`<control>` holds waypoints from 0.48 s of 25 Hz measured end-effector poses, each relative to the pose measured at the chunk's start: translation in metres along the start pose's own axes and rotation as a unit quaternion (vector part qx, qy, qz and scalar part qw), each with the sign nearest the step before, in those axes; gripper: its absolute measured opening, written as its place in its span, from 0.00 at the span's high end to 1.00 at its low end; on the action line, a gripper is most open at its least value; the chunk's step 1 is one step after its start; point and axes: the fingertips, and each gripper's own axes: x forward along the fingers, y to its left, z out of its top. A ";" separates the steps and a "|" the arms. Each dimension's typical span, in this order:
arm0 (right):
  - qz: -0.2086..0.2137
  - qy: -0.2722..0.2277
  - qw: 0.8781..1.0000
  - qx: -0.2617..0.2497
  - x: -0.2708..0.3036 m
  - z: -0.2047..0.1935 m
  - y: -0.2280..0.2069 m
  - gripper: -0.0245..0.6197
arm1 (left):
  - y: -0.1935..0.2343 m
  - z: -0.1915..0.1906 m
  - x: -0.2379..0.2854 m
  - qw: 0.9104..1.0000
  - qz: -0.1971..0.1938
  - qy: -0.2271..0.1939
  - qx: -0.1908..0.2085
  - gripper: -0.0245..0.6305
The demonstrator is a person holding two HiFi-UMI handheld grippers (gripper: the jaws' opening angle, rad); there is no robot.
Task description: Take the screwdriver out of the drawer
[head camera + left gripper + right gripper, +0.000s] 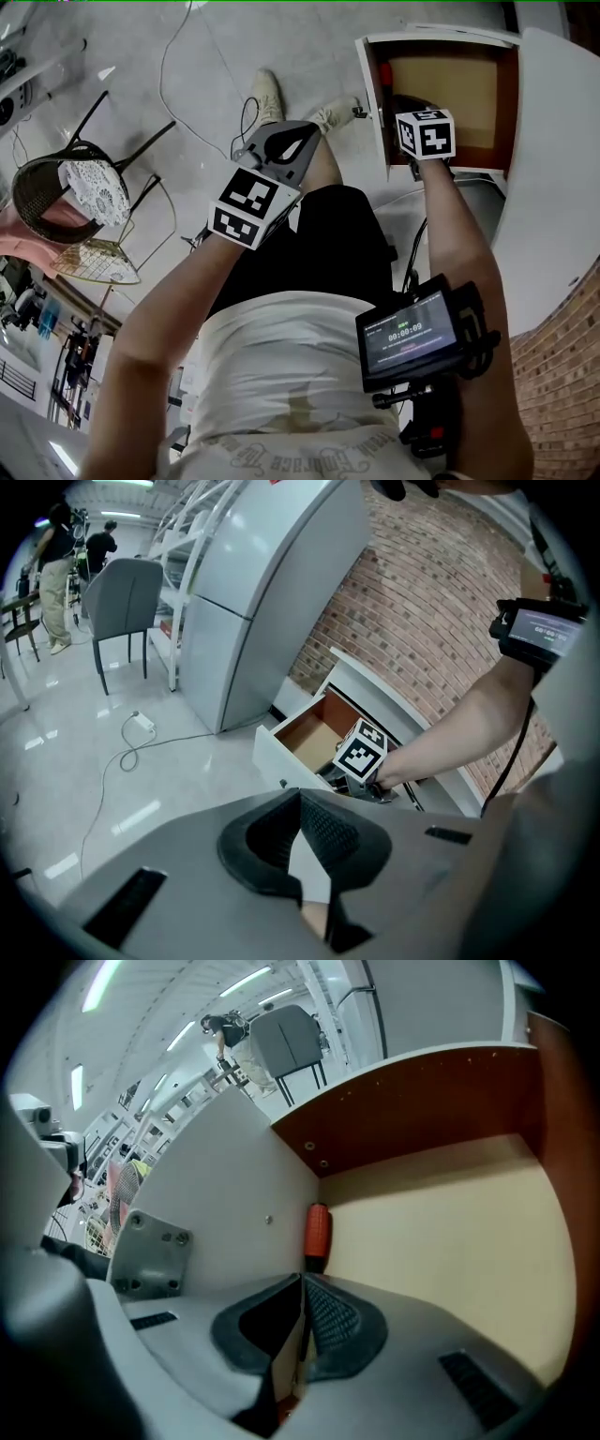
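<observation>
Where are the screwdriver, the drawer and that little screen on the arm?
Screwdriver [318,1230]: right gripper view, on its orange handle.
Drawer [441,1232]: right gripper view, on its bare floor.
Small screen [406,336]: head view, on its display.

Drawer [450,1241] matt wood inside; screwdriver [317,1230] handle probably plastic; floor [75,789] glossy.

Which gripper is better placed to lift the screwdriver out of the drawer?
The right gripper: it is inside the drawer with its jaws seemingly closed on the screwdriver. The left gripper hangs shut outside it, above the person's lap.
</observation>
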 end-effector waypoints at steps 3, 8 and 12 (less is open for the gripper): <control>0.008 0.006 1.000 -0.007 0.010 -0.002 0.000 0.92 | 0.004 -0.005 0.003 1.000 0.003 0.000 -0.009 0.93; 0.012 0.010 0.999 -0.031 0.021 0.002 0.002 0.92 | 0.010 -0.013 0.006 1.000 0.007 0.001 -0.021 0.93; 0.004 0.017 0.999 -0.037 0.026 0.003 -0.001 0.92 | 0.014 -0.017 0.003 1.000 0.010 0.002 -0.026 0.93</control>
